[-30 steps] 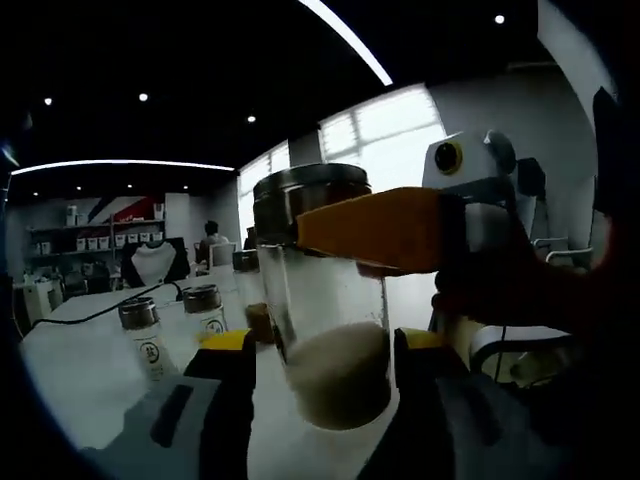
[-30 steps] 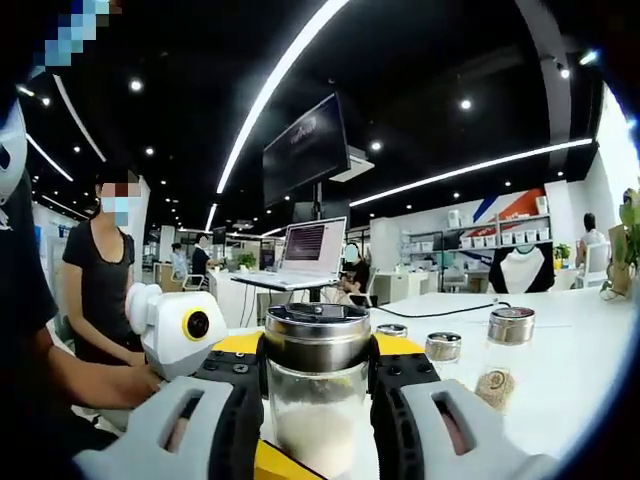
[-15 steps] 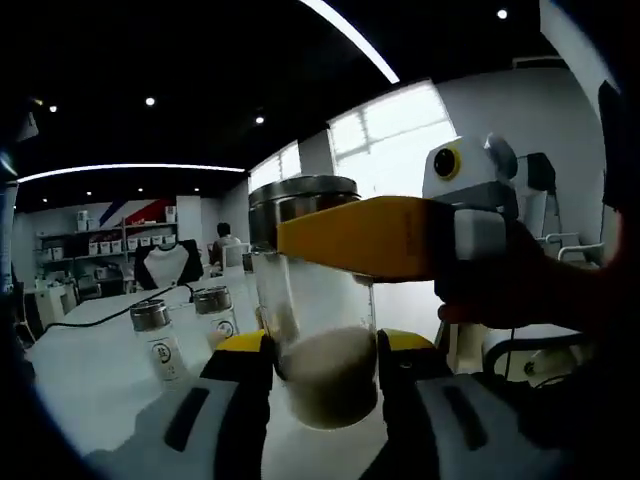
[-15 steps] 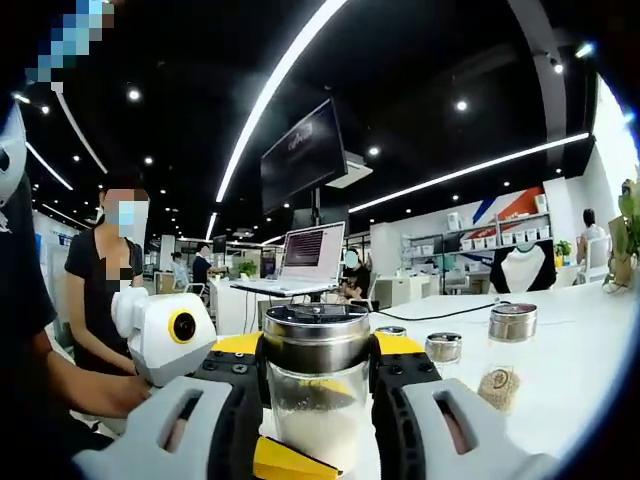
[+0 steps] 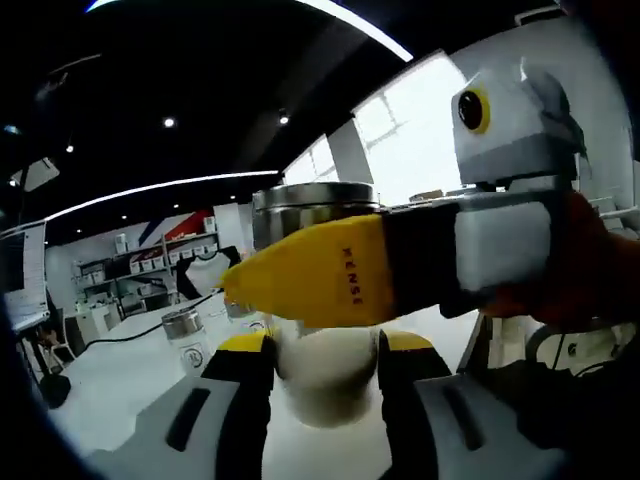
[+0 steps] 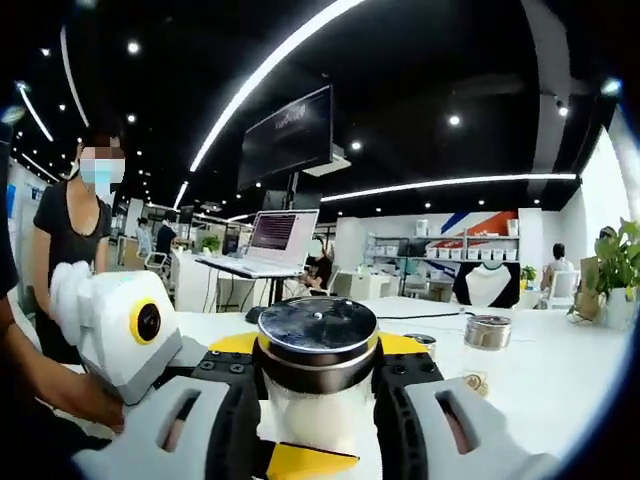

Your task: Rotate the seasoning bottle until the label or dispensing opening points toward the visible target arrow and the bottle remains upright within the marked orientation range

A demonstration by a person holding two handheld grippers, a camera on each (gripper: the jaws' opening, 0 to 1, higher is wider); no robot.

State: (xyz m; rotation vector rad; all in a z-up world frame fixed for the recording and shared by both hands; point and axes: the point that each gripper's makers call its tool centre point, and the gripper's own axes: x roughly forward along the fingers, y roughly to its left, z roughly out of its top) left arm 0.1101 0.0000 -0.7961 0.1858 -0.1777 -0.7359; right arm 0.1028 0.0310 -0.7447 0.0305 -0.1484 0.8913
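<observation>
Gripping seasoning bottle (image 6: 316, 380) both sides: right gripper (image 6: 316, 400) fingers clamp under lid, left gripper (image 5: 322, 375) fingers clamp base.

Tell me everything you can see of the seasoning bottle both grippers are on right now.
The seasoning bottle is a clear glass jar with a round brushed-metal lid, roughly upright, part-filled with pale granules. The right gripper has its jaws closed on the neck just under the lid; the left gripper grips the lower body, with the right gripper's yellow jaw crossing in front in the left gripper view. No label, dispensing opening or arrow can be made out. It sits over a white table.
</observation>
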